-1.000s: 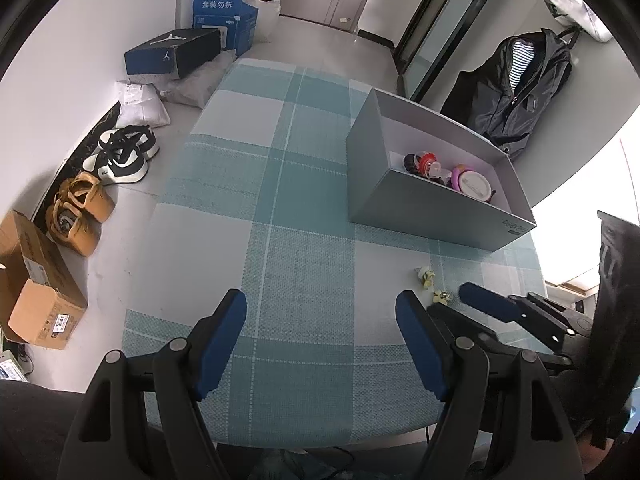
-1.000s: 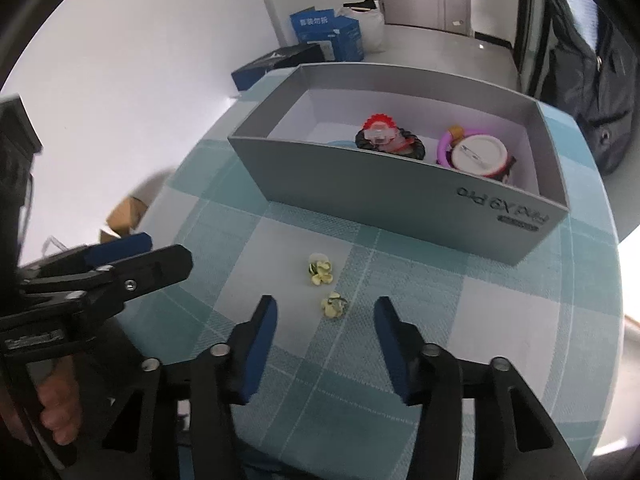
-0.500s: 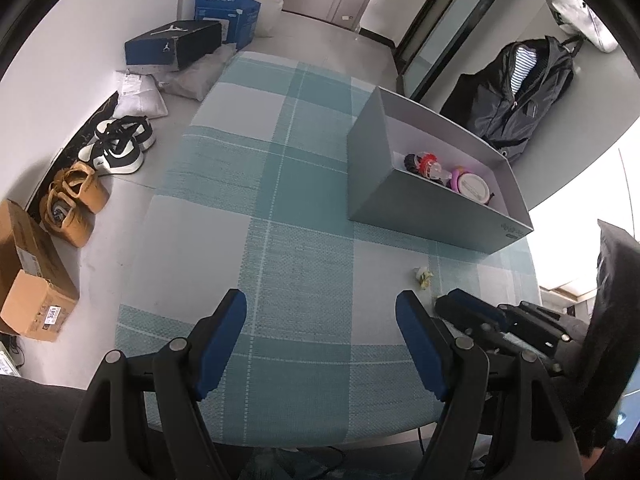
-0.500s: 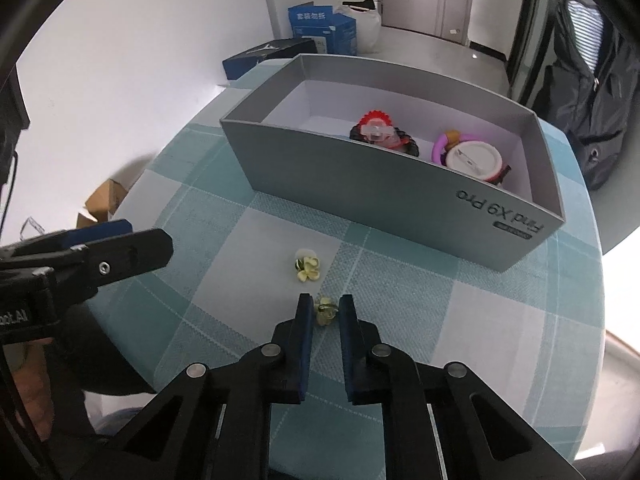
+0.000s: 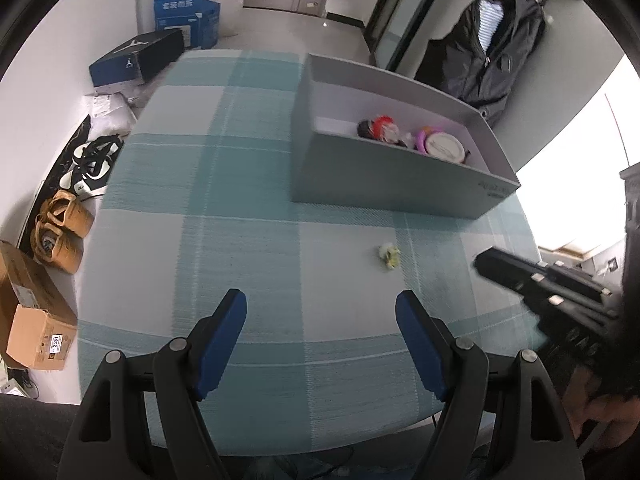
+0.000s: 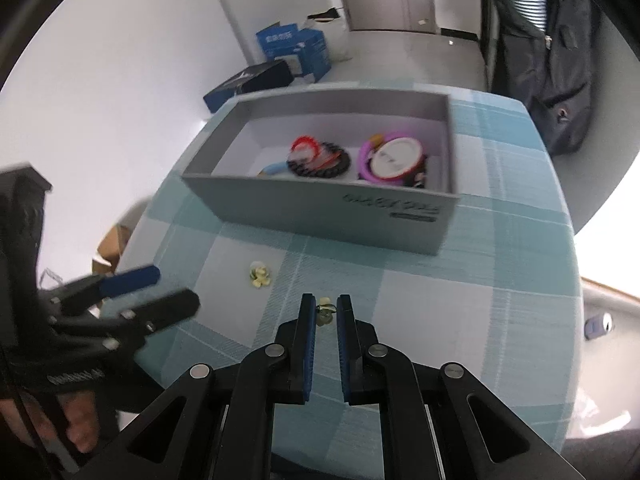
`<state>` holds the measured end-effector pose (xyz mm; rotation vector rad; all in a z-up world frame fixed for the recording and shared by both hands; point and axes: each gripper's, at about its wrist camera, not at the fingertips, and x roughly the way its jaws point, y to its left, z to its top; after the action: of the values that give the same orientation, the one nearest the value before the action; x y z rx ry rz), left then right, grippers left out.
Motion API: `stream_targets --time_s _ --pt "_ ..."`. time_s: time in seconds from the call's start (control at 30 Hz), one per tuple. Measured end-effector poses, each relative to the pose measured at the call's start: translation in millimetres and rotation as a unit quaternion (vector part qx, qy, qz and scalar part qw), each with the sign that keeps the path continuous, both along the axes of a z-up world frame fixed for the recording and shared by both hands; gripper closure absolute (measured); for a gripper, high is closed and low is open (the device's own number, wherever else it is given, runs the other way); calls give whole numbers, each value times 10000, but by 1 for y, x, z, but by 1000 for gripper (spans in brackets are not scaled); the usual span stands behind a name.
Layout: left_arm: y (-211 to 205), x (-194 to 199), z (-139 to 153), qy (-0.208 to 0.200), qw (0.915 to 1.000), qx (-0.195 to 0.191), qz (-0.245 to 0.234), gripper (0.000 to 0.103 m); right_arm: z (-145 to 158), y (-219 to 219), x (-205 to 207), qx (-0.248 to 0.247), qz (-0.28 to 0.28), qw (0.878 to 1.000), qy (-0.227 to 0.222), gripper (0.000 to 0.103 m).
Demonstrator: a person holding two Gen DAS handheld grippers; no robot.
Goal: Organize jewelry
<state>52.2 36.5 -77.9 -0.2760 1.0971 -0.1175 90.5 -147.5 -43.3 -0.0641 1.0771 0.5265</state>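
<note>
Two small yellow flower earrings (image 6: 260, 274) (image 6: 325, 311), one grey box (image 6: 320, 216), two grippers (image 5: 320, 316) (image 6: 325, 314).

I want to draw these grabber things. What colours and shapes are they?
Each tool is black, with two long fingers like tongs. The left tool has bright blue pads inside its fingers and round silver bolts at the joints. The right tool looks the same, with ridged blue pads. The arms have triangle-shaped holes. White lettering on the left tool's side is too blurry to read.

Small yellow earring (image 6: 325, 311) pinched between blue pads, its twin (image 6: 260, 274) lying on checked cloth, near grey box (image 6: 320, 216) holding bracelets (image 6: 320, 158)
</note>
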Motion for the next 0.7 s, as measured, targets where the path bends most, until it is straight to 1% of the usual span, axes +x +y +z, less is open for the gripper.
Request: stream_targets --time_s 0.17,0.4,0.7 --pt "-9 5 1 50 9999 27 -150 30 14 -17 2 110 -62 9999 -95 94" --pt "-22 13 -1 52 9997 186 -161 30 30 -40 4 196 -59 9994 -265 94" --pt "-42 19 -3 60 9980 568 -271 30 23 -61 8 488 -347 9981 -147 94"
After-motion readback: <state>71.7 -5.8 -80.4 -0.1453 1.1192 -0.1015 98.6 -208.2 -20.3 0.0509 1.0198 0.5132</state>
